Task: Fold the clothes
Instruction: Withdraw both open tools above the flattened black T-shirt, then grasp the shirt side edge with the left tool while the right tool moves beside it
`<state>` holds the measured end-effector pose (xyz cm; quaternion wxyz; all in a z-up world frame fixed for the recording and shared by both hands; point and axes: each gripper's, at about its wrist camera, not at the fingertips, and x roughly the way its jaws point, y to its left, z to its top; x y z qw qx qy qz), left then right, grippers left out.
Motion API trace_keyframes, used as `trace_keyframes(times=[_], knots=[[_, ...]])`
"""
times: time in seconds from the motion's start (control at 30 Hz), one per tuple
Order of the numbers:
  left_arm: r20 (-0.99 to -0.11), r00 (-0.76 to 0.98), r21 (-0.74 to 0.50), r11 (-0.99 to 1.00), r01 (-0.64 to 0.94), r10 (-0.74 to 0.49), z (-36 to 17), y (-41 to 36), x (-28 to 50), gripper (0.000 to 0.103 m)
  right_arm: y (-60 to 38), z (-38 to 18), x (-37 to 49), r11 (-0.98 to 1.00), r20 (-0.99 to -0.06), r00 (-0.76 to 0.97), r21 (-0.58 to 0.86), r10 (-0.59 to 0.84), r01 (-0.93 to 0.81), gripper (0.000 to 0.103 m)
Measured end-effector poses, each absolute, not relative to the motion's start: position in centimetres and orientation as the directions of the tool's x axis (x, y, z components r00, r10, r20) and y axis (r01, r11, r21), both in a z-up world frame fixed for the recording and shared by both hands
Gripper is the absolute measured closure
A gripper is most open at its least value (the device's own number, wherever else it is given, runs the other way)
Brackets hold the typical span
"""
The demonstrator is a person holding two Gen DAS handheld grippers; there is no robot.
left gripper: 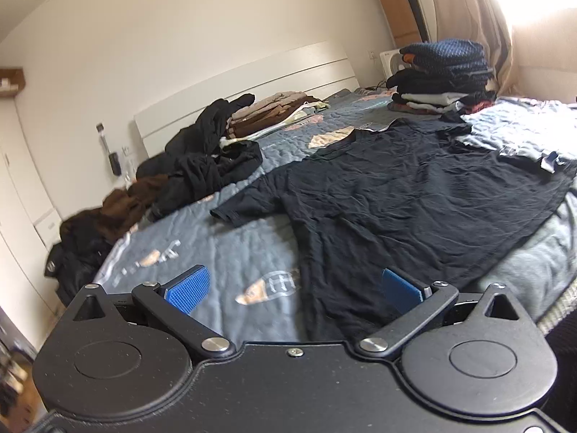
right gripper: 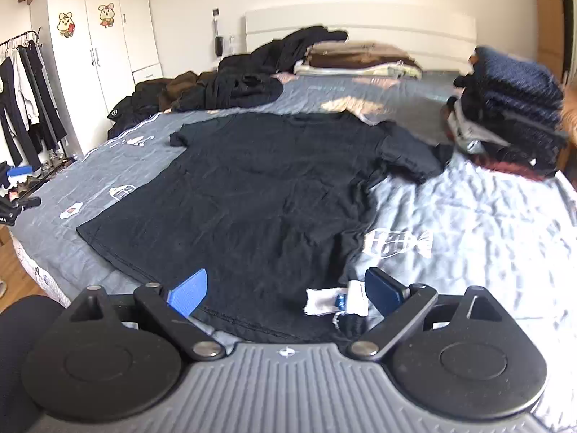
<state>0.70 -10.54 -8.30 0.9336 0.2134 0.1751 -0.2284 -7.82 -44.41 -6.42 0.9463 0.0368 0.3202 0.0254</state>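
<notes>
- White headboard [right gripper: 360, 25] stands against the wall at the far end of the bed.
- White wardrobe [right gripper: 104, 25] stands left of the bed; two cartoon stickers [right gripper: 65, 23] are fixed on its doors.
- Beige curtain [left gripper: 465, 3] hangs beside a bright window.
- Wooden floor [right gripper: 14, 274] shows at lower left.

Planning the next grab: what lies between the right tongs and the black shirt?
Nothing; the open right tongs already straddle the black shirt hem, right wrist view.
</notes>
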Motion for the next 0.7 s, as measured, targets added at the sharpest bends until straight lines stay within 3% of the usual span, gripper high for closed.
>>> trace_keyframes(times=[0.27, 0.4, 0.7], knots=[[-0.448, 0.824, 0.334, 0.789, 0.515, -0.348, -13.6, -11.5, 0.2, 0.000, -42.7, -10.8, -9.7, 0.999, -0.626, 0.780, -0.016, 0.016, -0.033, 0.009], [-0.451, 0.823, 0.356, 0.777, 0.520, -0.344, -15.9, -12.7, 0.4, 0.000, -42.9, -12.3, -9.3, 1.000, -0.630, 0.776, 0.002, 0.025, -0.031, 0.009], [-0.359, 0.869, 0.619, 0.611, 0.495, -0.340, -19.2, -17.6, 0.1, 0.003, -43.5, -12.9, -7.6, 0.999, -0.632, 0.774, 0.037, 0.037, -0.018, 0.009]])
